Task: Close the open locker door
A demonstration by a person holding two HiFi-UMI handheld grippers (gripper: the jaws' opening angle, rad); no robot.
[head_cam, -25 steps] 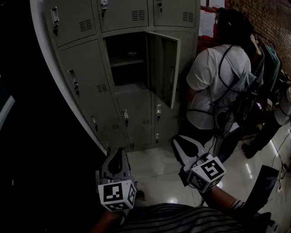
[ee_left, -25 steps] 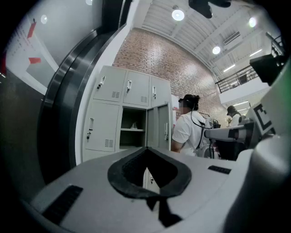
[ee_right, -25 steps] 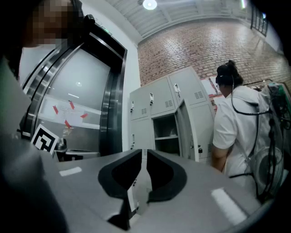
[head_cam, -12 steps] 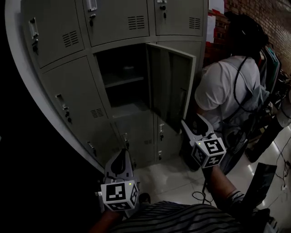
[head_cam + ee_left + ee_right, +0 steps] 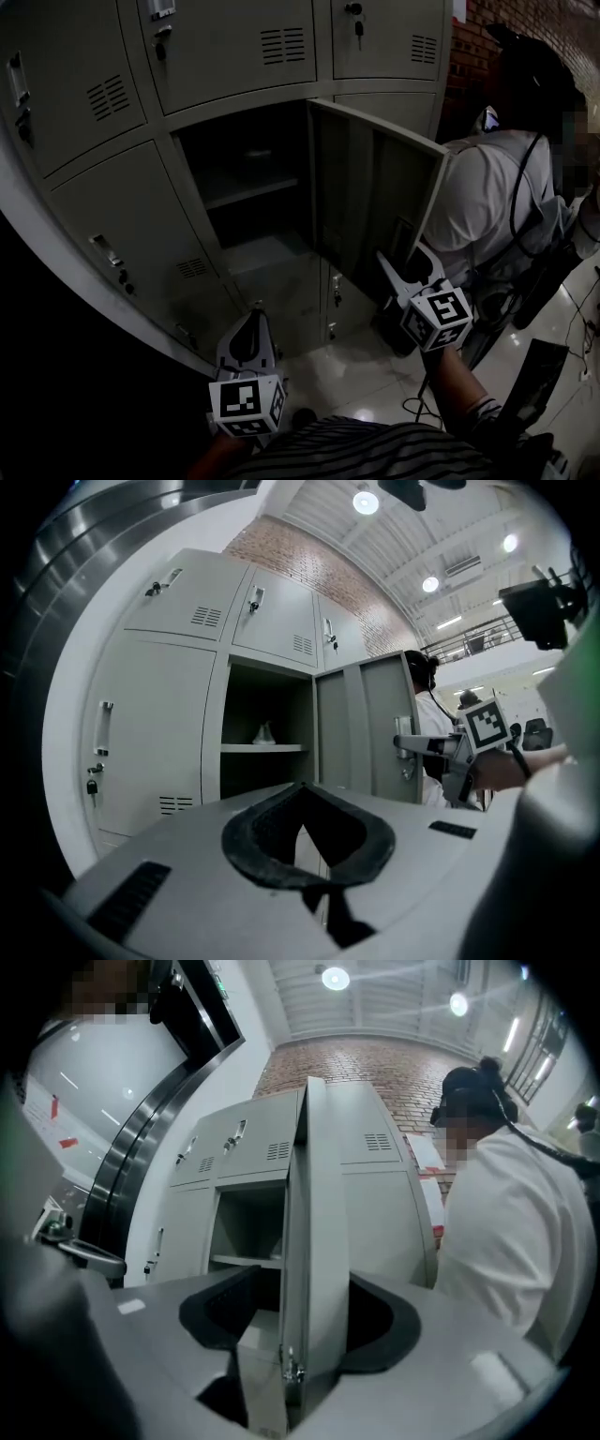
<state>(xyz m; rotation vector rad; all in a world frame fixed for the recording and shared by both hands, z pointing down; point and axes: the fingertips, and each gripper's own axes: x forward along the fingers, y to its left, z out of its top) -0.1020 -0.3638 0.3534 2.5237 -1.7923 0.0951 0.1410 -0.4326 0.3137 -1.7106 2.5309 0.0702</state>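
The grey locker door stands wide open, hinged on the right of its dark compartment, which holds one shelf. My right gripper is at the door's lower free edge. In the right gripper view the door stands edge-on between the jaws of that gripper; they are opening and the pads do not press on it. My left gripper hangs low in front of the lower lockers, shut and empty, its tips meeting. The left gripper view shows the door and the right gripper beside it.
A person in a white shirt stands close behind the open door, on its right. Closed locker doors with handles surround the compartment. A small pale object sits on the shelf. Cables lie on the glossy floor.
I have come closer to the lockers. My right gripper rose from near the floor to the door's edge and its jaws spread apart. The left gripper has hardly moved.
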